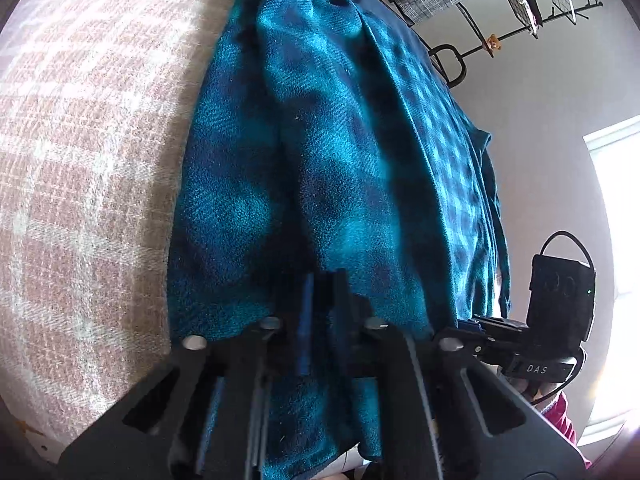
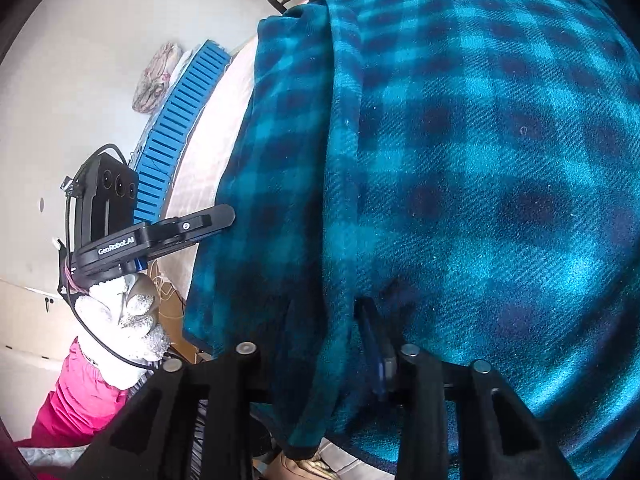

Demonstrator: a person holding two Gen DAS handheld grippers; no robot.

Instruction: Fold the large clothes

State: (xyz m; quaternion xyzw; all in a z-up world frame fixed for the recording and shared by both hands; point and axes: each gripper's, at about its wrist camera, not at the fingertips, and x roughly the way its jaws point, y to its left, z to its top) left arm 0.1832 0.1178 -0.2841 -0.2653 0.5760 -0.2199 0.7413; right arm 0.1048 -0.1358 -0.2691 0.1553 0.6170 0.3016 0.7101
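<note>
A large teal and navy plaid fleece garment (image 1: 320, 140) lies in folds over a pink plaid cover (image 1: 80, 160). My left gripper (image 1: 324, 280) is shut on the near edge of the garment, with cloth bunched around its fingers. From the right wrist view the left gripper (image 2: 160, 236) meets the garment's left edge. The garment (image 2: 480, 160) fills that view. A lengthwise fold runs through my right gripper (image 2: 328, 308), which is shut on it; one blue-padded finger (image 2: 374, 340) shows and the other is hidden under cloth. The right gripper (image 1: 560, 304) also shows at the right of the left wrist view.
A black wire rack (image 1: 480, 0) with grey clothes hangs on the wall behind. A bright window (image 1: 616, 200) is at the right. A blue slatted crate (image 2: 180, 120) and a floral bag (image 2: 156, 76) sit past the cover. A white-gloved hand (image 2: 120, 320) with a pink sleeve (image 2: 76, 400) holds the left gripper.
</note>
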